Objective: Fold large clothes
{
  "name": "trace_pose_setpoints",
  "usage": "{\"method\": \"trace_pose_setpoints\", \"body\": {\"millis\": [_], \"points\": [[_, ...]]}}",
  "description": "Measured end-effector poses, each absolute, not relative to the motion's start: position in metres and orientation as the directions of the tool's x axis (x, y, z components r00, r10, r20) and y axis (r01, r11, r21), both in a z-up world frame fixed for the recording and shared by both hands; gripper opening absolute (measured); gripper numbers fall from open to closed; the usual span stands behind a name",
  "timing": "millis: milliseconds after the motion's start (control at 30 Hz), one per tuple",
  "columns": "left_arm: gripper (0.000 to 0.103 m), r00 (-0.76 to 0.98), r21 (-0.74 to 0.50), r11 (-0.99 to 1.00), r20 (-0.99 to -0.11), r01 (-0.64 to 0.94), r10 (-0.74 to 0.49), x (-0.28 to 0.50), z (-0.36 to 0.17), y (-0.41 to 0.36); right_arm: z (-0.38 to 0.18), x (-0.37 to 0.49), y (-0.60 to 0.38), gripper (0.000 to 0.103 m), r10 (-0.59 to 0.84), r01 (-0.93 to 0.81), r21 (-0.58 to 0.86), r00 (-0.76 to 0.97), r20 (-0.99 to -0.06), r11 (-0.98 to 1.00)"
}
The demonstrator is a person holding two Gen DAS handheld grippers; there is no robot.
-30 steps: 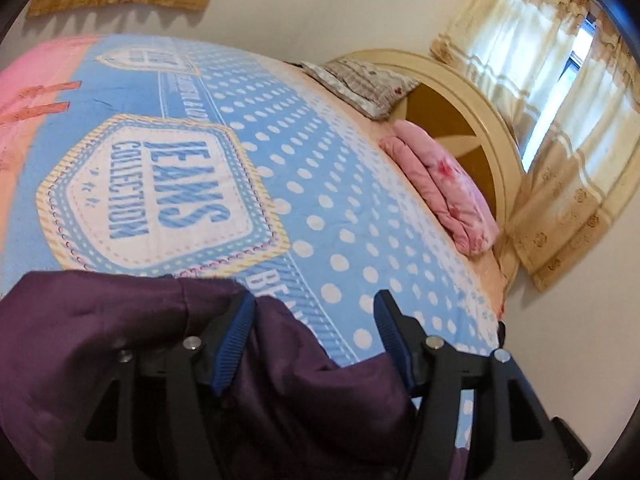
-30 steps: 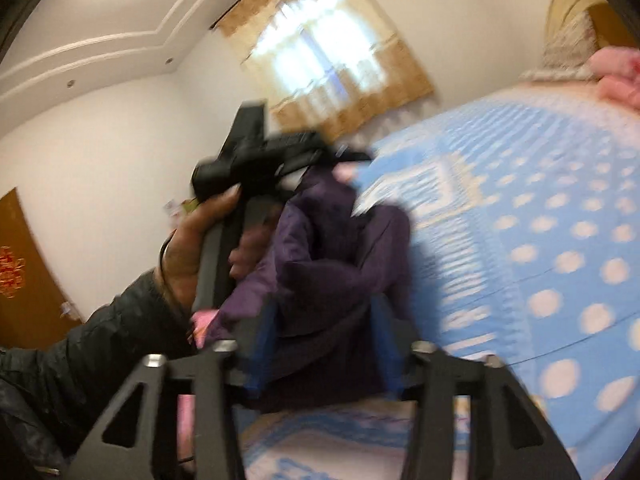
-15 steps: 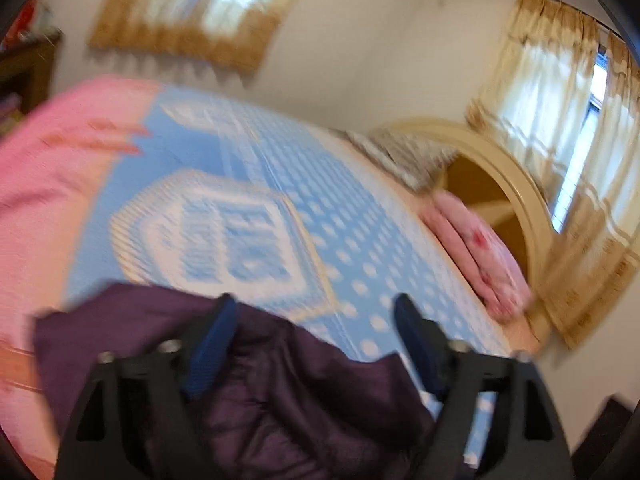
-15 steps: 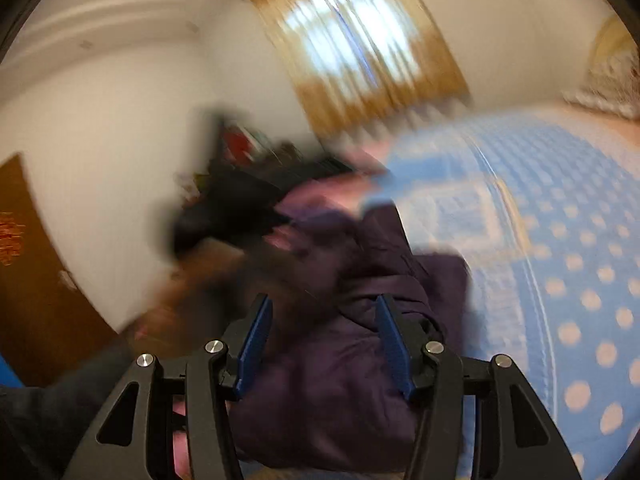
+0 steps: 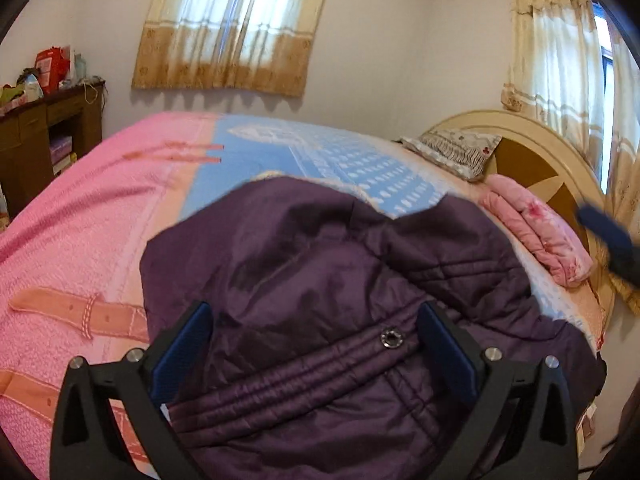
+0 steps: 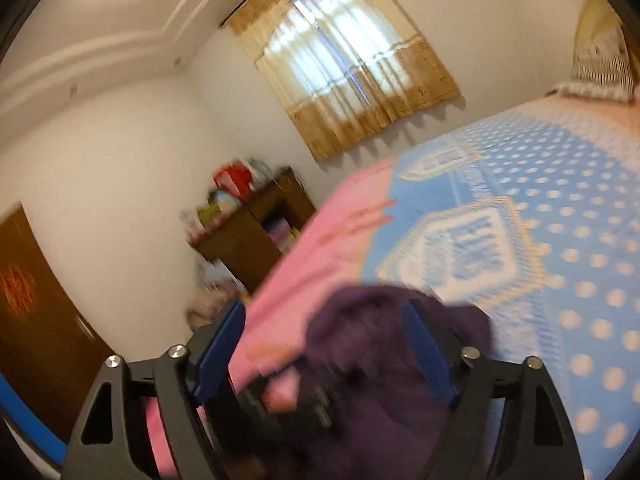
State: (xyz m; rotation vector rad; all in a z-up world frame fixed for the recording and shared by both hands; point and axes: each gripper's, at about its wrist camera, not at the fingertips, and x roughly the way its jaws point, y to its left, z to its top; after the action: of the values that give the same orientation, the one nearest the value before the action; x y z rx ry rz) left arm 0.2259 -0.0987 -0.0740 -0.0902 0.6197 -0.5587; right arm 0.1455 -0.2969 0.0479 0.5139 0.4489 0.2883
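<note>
A dark purple quilted jacket (image 5: 320, 280) lies bunched on the bed, a metal snap (image 5: 390, 338) showing on its stitched band. My left gripper (image 5: 316, 344) is open, its blue-padded jaws wide apart just above the jacket's near part. In the right wrist view the jacket (image 6: 392, 368) is blurred. My right gripper (image 6: 332, 352) is open above it. The other gripper's dark body (image 6: 288, 404) shows between its jaws. A blue fingertip (image 5: 608, 236) of the right gripper pokes in at the right edge of the left wrist view.
The bed (image 5: 80, 240) has a pink and blue dotted cover (image 6: 560, 240). A folded pink blanket (image 5: 536, 232) and a pillow (image 5: 456, 152) lie by the round headboard (image 5: 560, 160). A dark wooden cabinet (image 5: 36, 140) stands left of the bed. Curtained windows (image 5: 232, 24) line the walls.
Both grippers lifted and pulled back from the jacket. The left view swung up from the bed cover toward the far window. The jacket now lies spread wider in front of the left gripper.
</note>
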Motion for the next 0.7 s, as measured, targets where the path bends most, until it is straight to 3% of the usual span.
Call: {"method": "trace_pose_setpoints", "body": {"millis": [133, 267, 333, 533, 700], "points": [[0.103, 0.678, -0.206, 0.856, -0.535, 0.474, -0.504, 0.228, -0.074, -0.098, 0.032, 0.206, -0.288, 0.081, 0.420, -0.133, 0.564, 0.807, -0.416, 0.815], [0.103, 0.677, -0.254, 0.868, -0.547, 0.427, -0.493, 0.234, -0.087, -0.083, -0.033, 0.233, -0.301, 0.081, 0.306, 0.010, 0.488, 0.768, -0.563, 0.873], [0.103, 0.670, -0.251, 0.868, -0.556, 0.429, -0.492, 0.233, -0.095, -0.086, -0.057, 0.236, -0.318, 0.081, 0.304, 0.052, 0.519, 0.759, -0.576, 0.853], [0.103, 0.714, -0.064, 0.886, -0.567, 0.458, -0.410, 0.224, -0.099, -0.117, -0.113, 0.236, -0.357, 0.081, 0.319, 0.124, 0.583, 0.736, -0.597, 0.803], [0.103, 0.717, -0.062, 0.894, -0.574, 0.445, -0.396, 0.224, -0.107, -0.117, -0.124, 0.246, -0.347, 0.081, 0.304, 0.128, 0.537, 0.706, -0.640, 0.834]]}}
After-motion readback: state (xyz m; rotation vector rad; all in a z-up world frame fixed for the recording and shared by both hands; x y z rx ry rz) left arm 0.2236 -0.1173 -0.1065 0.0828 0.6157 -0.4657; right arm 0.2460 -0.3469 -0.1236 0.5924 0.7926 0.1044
